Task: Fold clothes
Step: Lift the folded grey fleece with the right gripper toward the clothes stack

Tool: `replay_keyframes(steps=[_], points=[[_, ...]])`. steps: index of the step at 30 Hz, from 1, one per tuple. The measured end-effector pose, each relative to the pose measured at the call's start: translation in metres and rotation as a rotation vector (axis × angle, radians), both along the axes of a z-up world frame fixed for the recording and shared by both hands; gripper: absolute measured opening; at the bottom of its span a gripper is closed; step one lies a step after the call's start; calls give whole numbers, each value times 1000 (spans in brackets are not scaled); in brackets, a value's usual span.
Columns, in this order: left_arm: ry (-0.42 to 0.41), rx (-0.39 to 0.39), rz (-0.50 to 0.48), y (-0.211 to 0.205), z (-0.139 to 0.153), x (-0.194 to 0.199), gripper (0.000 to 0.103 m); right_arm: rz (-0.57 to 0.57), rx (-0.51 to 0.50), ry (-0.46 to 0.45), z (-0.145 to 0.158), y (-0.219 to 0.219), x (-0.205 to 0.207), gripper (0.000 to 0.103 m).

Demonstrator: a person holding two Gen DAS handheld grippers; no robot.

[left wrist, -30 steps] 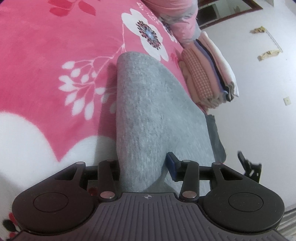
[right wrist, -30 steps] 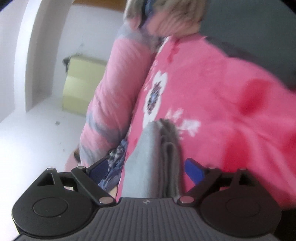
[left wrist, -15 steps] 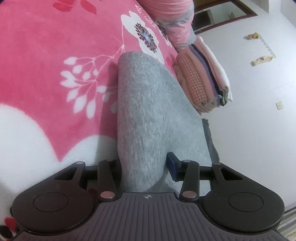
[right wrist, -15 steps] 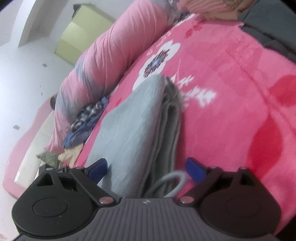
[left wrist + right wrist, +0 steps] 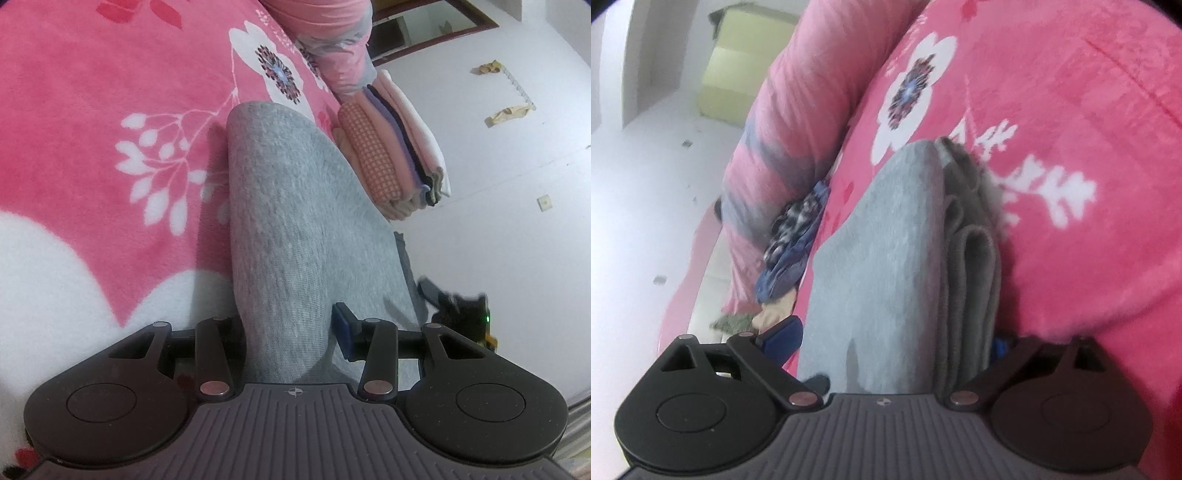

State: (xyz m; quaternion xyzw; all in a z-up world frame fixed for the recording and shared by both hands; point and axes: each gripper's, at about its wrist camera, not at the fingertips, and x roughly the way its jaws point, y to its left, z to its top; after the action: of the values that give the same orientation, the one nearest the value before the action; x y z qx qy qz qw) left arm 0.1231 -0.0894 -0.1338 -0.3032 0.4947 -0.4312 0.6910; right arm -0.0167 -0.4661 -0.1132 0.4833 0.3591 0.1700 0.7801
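While both tools grip the grey garment (image 5: 291,229), the bundle sits between them on the pink flowered blanket (image 5: 92,92) of the bed. In the left wrist view, the left tool (image 5: 288,328) has its jaws closed in on a thick fold of grey cloth that fills the gap between them; its right fingertip (image 5: 341,325) presses the cloth's side. In the right wrist view, the right tool (image 5: 886,332) straddles the layered edge of the same garment, with several folded layers (image 5: 971,280) stacked between its jaws. Its left fingertip (image 5: 783,332) stands just off the cloth, and the other is half hidden, so the grip looks loose rather than tight.

Compared with a second ago, the right tool has swung from a blurred, tilted pose to a steady one low over the garment, and the layered edge now lies closer and fuller between its jaws. The left tool has hardly shifted. That suggests the garment is already folded into a compact bundle and is being held as one piece.

Beyond the garment, a stack of folded clothes (image 5: 391,155) rests near the bed's edge, a likely destination. Beside the garment on the other side lie a rolled pink quilt (image 5: 798,122) and some crumpled clothes (image 5: 794,236).
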Motion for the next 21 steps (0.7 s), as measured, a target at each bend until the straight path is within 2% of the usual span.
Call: replay_keyframes(steps=[3,7,9,10,13,15,17,21], points=[[-3,-15,-4,2,-2,0,42,40,23,-16,-3,9,-10,93],[-4,-9,1,1,-2,0,41,17,-32,24,-3,10,1,82],[-8,13,8,-2,1,0,39,-7,-34,42,-7,6,8,68],[-18,30,12,-3,3,-2,38,-20,-41,55,-9,5,9,55],[-97,106,31,-12,16,-12,35,-48,-82,70,-6,7,7,50],[-156,147,42,-17,26,-21,32,-71,-150,71,4,15,3,48],[-173,140,44,-17,35,-25,28,-79,-247,53,19,26,-2,46],[-197,92,19,-17,55,-35,27,-74,-364,-13,51,40,-14,44]])
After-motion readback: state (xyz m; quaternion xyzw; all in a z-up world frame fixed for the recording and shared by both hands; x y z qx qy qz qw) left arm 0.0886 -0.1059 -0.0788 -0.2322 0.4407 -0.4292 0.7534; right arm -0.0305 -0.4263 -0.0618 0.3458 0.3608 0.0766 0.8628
